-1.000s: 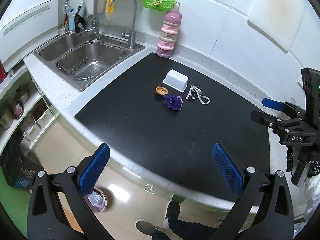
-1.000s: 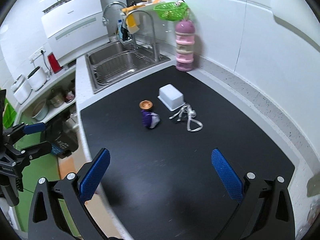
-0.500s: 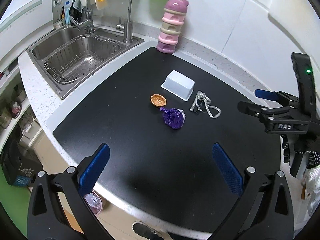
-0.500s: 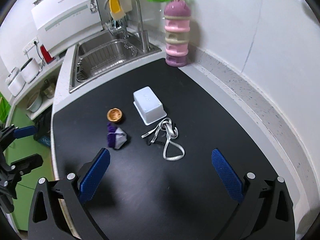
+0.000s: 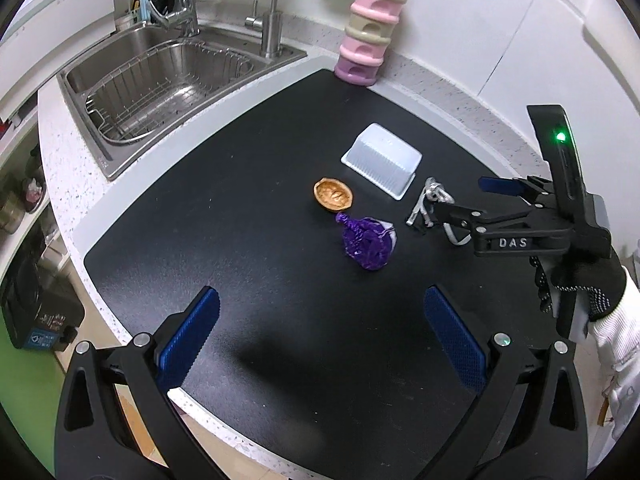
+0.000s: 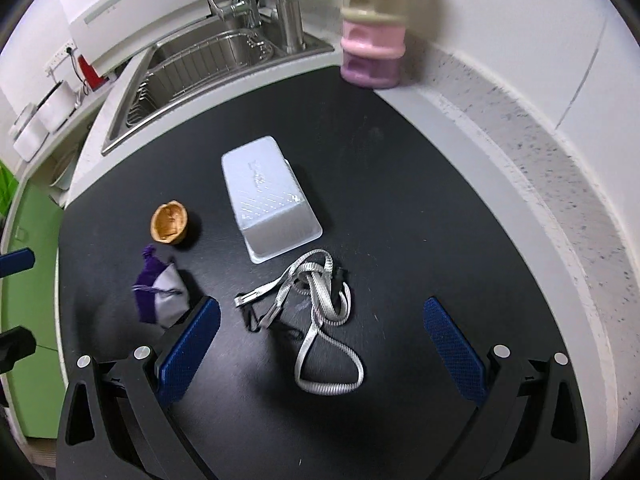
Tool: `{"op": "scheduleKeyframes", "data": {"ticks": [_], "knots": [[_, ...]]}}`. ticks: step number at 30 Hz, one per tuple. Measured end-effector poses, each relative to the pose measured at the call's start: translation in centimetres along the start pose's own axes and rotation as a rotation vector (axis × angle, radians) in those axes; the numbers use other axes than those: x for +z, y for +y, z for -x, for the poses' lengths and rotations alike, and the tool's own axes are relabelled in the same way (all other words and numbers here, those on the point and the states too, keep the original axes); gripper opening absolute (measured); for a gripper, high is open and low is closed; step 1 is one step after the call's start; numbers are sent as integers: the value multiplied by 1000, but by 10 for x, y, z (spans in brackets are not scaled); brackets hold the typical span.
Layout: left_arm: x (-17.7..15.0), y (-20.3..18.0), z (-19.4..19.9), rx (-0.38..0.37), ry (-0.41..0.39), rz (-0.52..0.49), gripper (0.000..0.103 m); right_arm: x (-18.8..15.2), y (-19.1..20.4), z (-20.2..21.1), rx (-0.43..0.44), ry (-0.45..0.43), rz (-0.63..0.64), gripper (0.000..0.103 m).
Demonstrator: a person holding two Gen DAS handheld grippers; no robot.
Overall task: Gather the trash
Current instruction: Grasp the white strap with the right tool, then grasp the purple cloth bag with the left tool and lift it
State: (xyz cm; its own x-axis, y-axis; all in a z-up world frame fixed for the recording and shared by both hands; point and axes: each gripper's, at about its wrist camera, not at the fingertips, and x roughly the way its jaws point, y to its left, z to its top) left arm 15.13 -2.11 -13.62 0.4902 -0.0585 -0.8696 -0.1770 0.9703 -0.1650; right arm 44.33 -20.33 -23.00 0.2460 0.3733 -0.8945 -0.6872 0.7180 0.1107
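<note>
A: Trash position?
B: Purple wrapper (image 5: 368, 242) crumpled mid black mat (image 5: 240, 240) on the tabletop, walnut shell half (image 5: 333, 195) just beside it on the sink side, cup up. Not touching as far as I can see.
A: Other stuff?
B: White plastic box (image 6: 270, 204) upside down, behind the shell. Grey lanyard (image 6: 316, 308) tangled just in front of the box. Pink stacked container (image 5: 370, 32) upright at the mat's far corner by the wall. Steel sink (image 5: 160, 76) with a wire rack, far left.
A: Left gripper?
B: Left gripper (image 5: 320, 344) fingers spread wide, nothing between them, hovering over the mat's near edge, wrapper ahead.
A: Right?
B: Right gripper (image 6: 320, 344) also wide open, empty, over the lanyard; wrapper sits just beside its left finger. From the left wrist view it's held by a gloved hand (image 5: 580, 284) on the right side, fingertips near the lanyard.
</note>
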Motion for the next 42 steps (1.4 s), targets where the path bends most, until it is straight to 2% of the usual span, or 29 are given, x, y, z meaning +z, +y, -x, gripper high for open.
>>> {"op": "scheduleKeyframes", "data": {"ticks": [1,2,3,5,7,8,9,10,11,12,18,28,35,40,42], "knots": [[0,0,-2,1,3,1,100,0,-1,-4,0,4,0,96],[0,1,-4,3,6,4,100,1,-2,-7,3,7,-2,89],[1,3,-6,2,7,7,100,2,-3,-12,6,15,-4,76],[1,5,-9,2,11,15,100,3,-4,-18,7,31,-2,65],[2,6,-12,0,16,18,100,4,-4,-18,13,22,4,62],[2,6,-13,-2,18,19,100,5,-4,-18,12,20,6,54],[2,6,-14,-3,19,20,100,6,-4,-17,7,17,7,38],[2,6,-15,-4,20,20,100,7,-4,-17,7,17,7,30],[3,5,-16,-7,20,20,100,8,-5,-17,10,21,6,17],[4,5,-16,-9,20,18,100,8,-5,-17,19,27,4,14],[10,-1,-18,-21,14,6,100,5,-8,-9,36,18,-5,10],[22,-23,-31,-46,17,-27,100,-2,-15,44,49,-54,-51,10],[31,-36,-58,-49,40,-30,100,-10,-26,64,39,-74,-70,10],[35,-41,-76,-24,53,-19,100,-15,-31,70,46,-83,-73,10],[36,-43,-83,-24,63,-16,96,-15,-31,71,50,-87,-74,10]]}}
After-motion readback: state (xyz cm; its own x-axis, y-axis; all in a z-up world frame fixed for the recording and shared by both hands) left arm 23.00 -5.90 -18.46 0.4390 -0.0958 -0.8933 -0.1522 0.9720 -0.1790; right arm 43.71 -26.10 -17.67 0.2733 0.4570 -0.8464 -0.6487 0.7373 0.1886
